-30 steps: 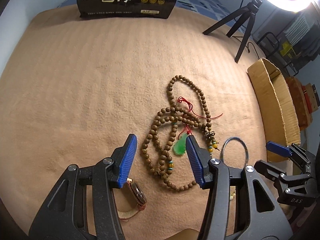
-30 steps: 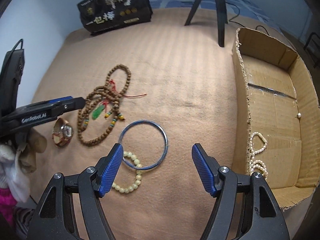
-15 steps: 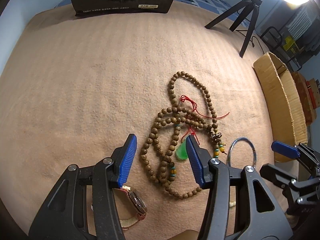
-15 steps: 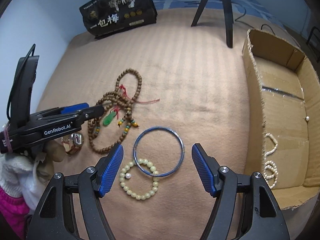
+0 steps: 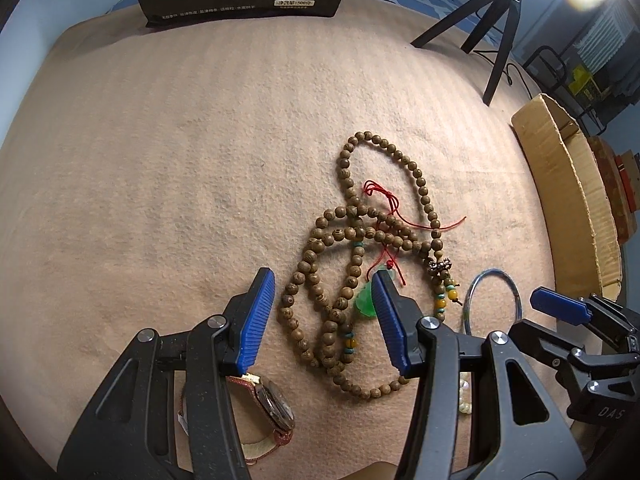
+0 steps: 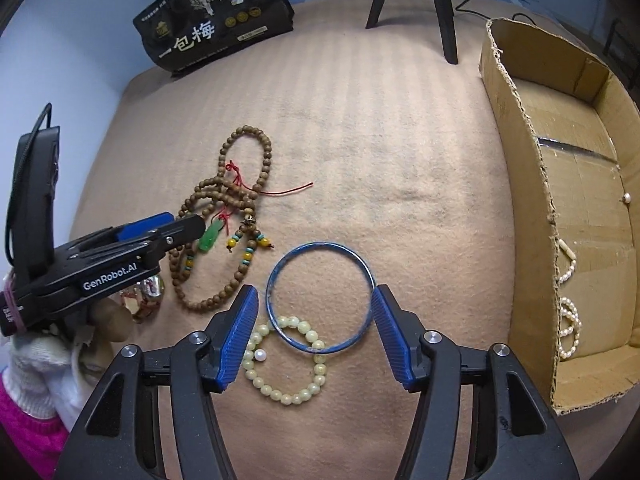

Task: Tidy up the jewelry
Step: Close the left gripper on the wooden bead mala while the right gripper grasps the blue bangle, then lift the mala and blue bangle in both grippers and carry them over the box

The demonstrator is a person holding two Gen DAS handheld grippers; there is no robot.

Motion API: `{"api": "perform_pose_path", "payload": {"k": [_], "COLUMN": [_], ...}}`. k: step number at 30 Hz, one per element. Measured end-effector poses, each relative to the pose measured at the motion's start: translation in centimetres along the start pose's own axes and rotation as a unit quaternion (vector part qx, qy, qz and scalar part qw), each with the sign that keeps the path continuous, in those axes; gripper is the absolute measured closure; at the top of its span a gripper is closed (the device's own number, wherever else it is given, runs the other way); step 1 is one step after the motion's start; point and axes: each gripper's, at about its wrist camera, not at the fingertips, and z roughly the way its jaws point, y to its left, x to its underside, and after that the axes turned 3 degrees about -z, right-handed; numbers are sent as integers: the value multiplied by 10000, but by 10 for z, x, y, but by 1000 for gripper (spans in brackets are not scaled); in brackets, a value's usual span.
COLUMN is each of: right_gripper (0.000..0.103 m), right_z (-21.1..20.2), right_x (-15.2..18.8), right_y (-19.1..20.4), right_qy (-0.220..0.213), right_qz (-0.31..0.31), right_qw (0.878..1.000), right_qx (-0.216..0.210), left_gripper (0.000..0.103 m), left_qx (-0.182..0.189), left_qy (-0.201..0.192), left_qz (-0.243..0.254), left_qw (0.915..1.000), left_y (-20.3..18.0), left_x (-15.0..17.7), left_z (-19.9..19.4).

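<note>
A tan, ribbed blanket (image 6: 360,128) covers the table, with a black snack bag (image 6: 212,24) printed "一包梅" at the far edge and tripod legs (image 6: 444,8) beside it. The jewelry lies spread flat, probably so each piece can be taken singly: the wooden bead necklace (image 5: 348,276) with its green pendant (image 5: 365,300) sits under the left claw (image 5: 324,320), whose jaws stand apart and empty, a watch (image 5: 276,404) just near of it. The right claw (image 6: 314,334), also apart, straddles the blue bangle (image 6: 320,296), which overlaps the pale bead bracelet (image 6: 288,360). White pearl strands (image 6: 568,320) already lie in the cardboard box (image 6: 524,200) at right. The left tool reads "GenRobot.AI".
</note>
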Motion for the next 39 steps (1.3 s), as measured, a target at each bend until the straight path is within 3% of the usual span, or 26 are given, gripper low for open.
{"api": "perform_pose_path", "payload": {"k": [6, 13, 23, 32, 39], "right_gripper": [34, 27, 26, 26, 31], "right_z": [14, 22, 34, 48, 50], "right_x": [0, -1, -5, -3, 2], "right_y": [-2, 4, 20, 47, 54], "right_qy": [207, 245, 294, 409, 366], "right_qz": [250, 181, -81, -661, -729], "right_qw": [9995, 9995, 9991, 9932, 9927], "right_qx": [-36, 2, 294, 862, 892], "left_gripper": [51, 59, 69, 90, 91], "left_qx": [46, 47, -28, -21, -56], "left_qy": [22, 38, 19, -93, -126], "left_qz": [-64, -62, -35, -63, -20], "left_qw": [10000, 10000, 10000, 9999, 9999], "left_y": [3, 7, 11, 12, 10], "left_x": [-1, -3, -3, -4, -4], "left_z": [3, 5, 6, 9, 7]}}
